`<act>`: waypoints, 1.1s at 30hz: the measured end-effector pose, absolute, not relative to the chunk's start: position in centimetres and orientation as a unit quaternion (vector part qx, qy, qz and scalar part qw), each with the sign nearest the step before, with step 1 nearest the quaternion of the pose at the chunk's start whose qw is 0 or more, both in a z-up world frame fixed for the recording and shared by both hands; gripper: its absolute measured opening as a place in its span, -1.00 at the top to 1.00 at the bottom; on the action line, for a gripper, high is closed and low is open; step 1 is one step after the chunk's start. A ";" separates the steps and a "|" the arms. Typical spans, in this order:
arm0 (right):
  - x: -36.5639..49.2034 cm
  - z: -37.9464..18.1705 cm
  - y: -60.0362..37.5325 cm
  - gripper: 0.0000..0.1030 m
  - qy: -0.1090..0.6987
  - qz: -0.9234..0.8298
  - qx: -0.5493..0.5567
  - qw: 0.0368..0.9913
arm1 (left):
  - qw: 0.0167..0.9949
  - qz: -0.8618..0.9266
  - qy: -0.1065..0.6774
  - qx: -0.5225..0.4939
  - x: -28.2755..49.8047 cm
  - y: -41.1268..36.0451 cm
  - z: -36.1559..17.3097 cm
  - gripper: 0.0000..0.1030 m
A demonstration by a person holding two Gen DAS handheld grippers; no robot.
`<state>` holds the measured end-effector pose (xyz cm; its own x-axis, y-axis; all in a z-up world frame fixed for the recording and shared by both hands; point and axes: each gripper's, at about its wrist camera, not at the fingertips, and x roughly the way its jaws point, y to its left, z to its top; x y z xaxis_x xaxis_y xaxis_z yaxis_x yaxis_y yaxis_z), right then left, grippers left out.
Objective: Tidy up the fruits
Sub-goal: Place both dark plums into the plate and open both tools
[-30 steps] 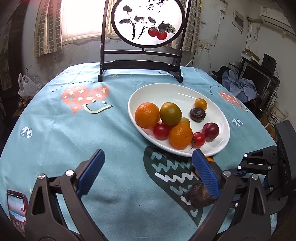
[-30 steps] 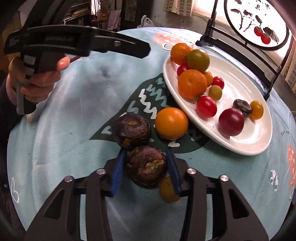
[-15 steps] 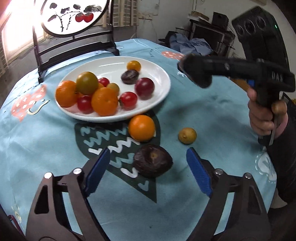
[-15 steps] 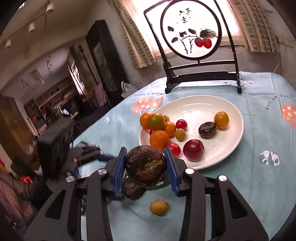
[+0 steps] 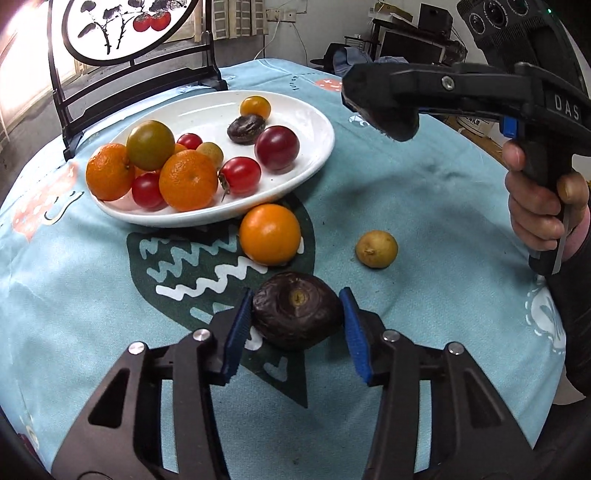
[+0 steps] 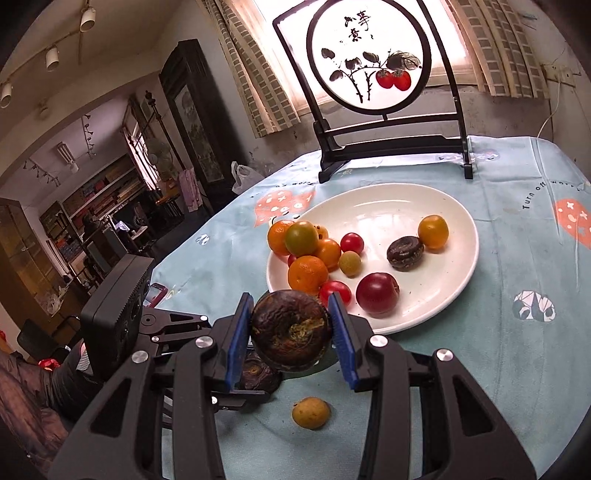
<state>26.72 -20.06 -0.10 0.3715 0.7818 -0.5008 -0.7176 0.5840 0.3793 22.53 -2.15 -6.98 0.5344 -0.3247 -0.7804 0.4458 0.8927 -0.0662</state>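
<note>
Right gripper grasps a raised dark fruit; left gripper brackets another dark fruit on the tablecloth, grip uncertain

The round painted screen is cropped by the top edge in the left wrist view. In the right wrist view, a dark fruit on the cloth sits mostly hidden behind the right gripper — and the back room's shelves are too small to read.

Bright curtained window, dark cabinet left, track lights overhead.
</note>
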 end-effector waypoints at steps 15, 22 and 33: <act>29.4 -0.8 -21.3 0.18 0.321 0.413 0.139 0.841 | 0.910 -0.212 0.356 -0.030 23.9 0.3 -1.4 0.06; 33.8 -2.6 -20.6 0.18 0.352 0.333 0.167 0.858 | 0.919 -0.151 0.360 -0.048 32.2 0.0 0.8 0.07; 34.1 -1.9 -20.3 -0.21 0.344 0.318 0.140 0.873 | 0.933 -0.089 0.345 -0.052 34.6 0.4 1.9 -0.65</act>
<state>34.12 -20.34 -1.92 0.5619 0.6506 -0.5108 -0.4588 0.7590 0.4620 34.57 0.40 1.89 0.7465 -0.2011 -0.6343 0.1294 0.9789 -0.1580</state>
